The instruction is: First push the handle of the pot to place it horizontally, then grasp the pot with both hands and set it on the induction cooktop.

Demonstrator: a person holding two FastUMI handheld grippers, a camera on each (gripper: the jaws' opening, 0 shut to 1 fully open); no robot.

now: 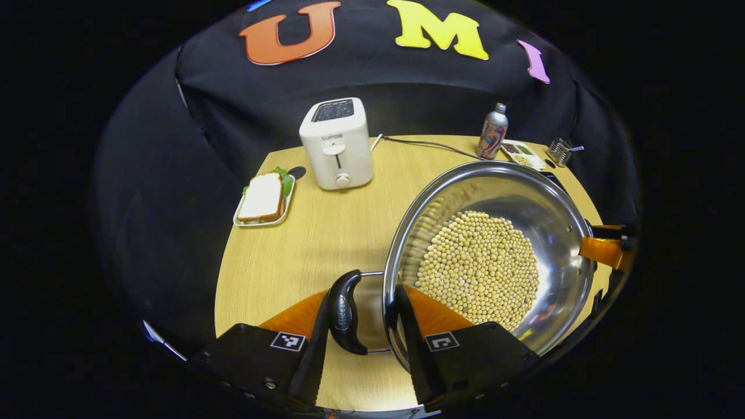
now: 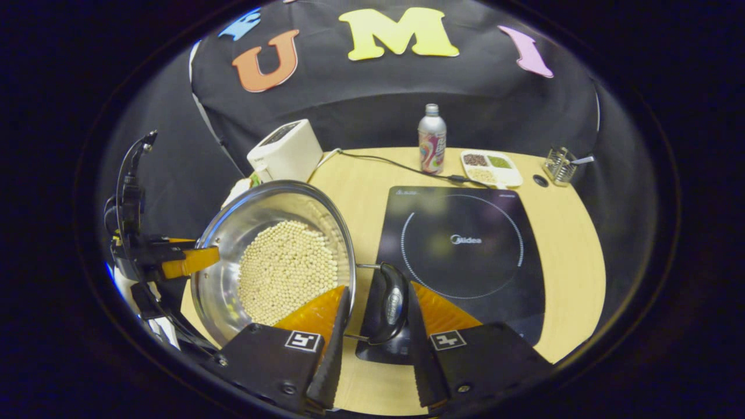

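In the left gripper view, nearest the camera, the left hand-held gripper (image 1: 362, 326) is seen with its two fingers set either side of the pot's black curved side handle (image 1: 344, 319). One finger lies against the handle's left face; the other stands at the pot's rim, so whether both fingers press on the handle cannot be told. Just right of the handle sits the wide stainless-steel pot filled with pale round beans (image 1: 486, 256), on the light wooden bench (image 1: 326, 233). At the pot's far right rim the right hand-held gripper (image 1: 602, 247) is glimpsed, level with the rim. A white toaster (image 1: 336, 142) and a sandwich on a small tray (image 1: 265, 199) stand well apart at the far left.

In the right gripper view the right hand-held gripper's own fingers are seen bracketing the pot's second black handle (image 2: 391, 302), one finger at the rim and one just right of the handle; contact on both sides cannot be confirmed. The pot lies left of this handle, and the black glass induction cooktop (image 2: 465, 250) lies directly right of it, just beside, with the handle overlapping its near left edge. The two handles appear to lie on one line across the pot, so the carry is judged to run rightward along that axis, the right hand-held gripper being nearer the cooktop.
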